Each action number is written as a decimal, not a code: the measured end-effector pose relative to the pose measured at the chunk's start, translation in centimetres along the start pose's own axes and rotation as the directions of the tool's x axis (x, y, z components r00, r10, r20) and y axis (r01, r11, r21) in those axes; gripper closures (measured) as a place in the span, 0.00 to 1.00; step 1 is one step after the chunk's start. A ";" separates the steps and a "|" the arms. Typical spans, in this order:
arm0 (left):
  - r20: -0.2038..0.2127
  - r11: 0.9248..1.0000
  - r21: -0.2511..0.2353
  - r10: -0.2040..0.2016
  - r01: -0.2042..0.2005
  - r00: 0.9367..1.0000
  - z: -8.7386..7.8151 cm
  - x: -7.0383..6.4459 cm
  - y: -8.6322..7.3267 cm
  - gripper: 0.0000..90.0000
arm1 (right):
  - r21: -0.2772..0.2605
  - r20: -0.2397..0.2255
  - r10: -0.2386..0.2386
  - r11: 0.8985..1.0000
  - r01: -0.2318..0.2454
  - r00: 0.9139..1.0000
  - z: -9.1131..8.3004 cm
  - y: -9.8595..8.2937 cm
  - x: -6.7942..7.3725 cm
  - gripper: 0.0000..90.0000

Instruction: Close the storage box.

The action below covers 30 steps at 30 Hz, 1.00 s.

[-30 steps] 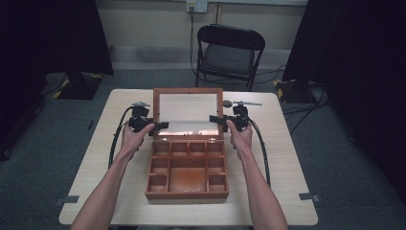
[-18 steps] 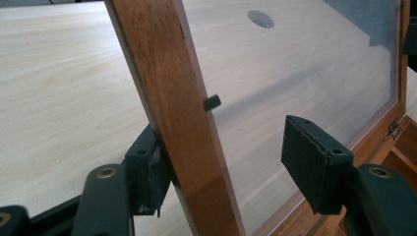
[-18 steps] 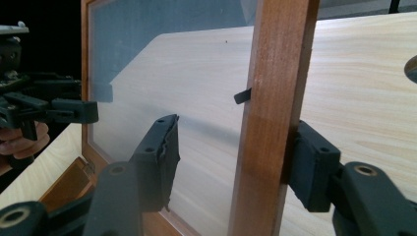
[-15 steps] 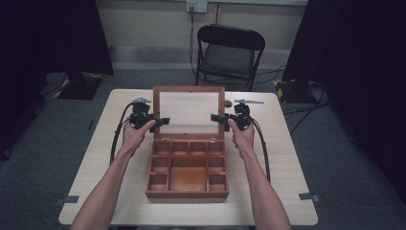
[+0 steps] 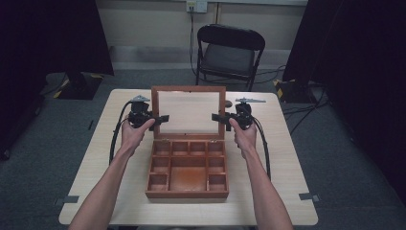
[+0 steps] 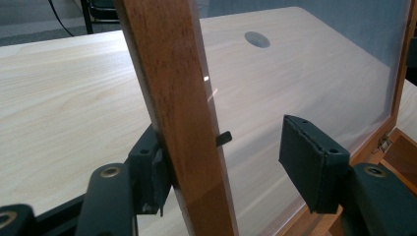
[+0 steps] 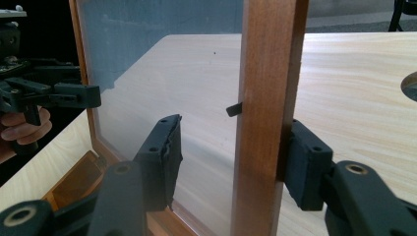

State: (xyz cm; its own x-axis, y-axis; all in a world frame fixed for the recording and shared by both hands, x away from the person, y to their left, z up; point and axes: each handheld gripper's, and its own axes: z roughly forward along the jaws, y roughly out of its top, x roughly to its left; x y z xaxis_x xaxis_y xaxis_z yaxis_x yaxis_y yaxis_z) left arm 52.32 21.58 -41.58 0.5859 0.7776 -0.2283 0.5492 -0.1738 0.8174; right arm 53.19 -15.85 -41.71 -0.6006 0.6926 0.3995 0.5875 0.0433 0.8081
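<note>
A wooden box [image 5: 187, 167] sits on the tabletop [image 5: 287, 163] toward the near edge, about midway between the left and right edges, its inside split into small compartments around one larger middle space. Its lid [image 5: 188, 112] stands raised at the box's far side, a wooden frame around a clear pane, hinged along the back of the box.

The person's forearms reach in from the near edge on either side of the box. The left gripper [image 5: 152, 120] is at the lid's left frame rail and the right gripper [image 5: 224, 118] at its right rail. In the left gripper view the jaws are spread apart, one resting against the outside of the rail [image 6: 179, 118], the other standing clear of it on the pane side. The right gripper view shows the same: one jaw against the outer face of the rail [image 7: 263, 113], the other off it, so the jaws are spread and not clamping.

Beyond the far edge of the table stands a black folding chair [image 5: 229, 52] on the grey floor, with cables [image 5: 301, 103] trailing to its right
</note>
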 end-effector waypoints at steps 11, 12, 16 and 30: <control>0.029 1.000 -0.020 0.019 -0.018 0.999 -0.4 -0.6 0.2 0.40 | 0.003 -0.005 -0.036 0.999 0.036 0.999 -0.7 0.2 0.6 0.55; 0.034 1.000 -0.023 0.019 -0.018 0.999 -0.6 -0.6 0.2 0.41 | 0.000 -0.009 -0.040 0.999 0.040 0.999 -0.8 0.2 0.6 0.55; 0.037 0.999 -0.044 0.024 -0.022 0.999 -0.7 -1.0 -0.3 0.41 | -0.007 -0.012 -0.049 0.999 0.049 0.999 -1.0 0.4 0.9 0.54; 0.058 0.997 -0.051 0.058 -0.055 0.997 -2.1 -2.0 -0.7 0.43 | -0.014 -0.022 -0.054 0.998 0.054 0.998 -1.7 0.7 2.4 0.51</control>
State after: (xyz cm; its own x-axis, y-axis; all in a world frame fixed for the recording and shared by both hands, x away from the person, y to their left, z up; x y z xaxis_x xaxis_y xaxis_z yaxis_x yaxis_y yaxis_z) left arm 49.55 21.45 -40.56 0.6502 0.7299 -0.2109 0.4849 -0.1850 0.8548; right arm 51.27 -15.41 -39.48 -0.6431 0.6735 0.3645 0.5467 0.0705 0.8343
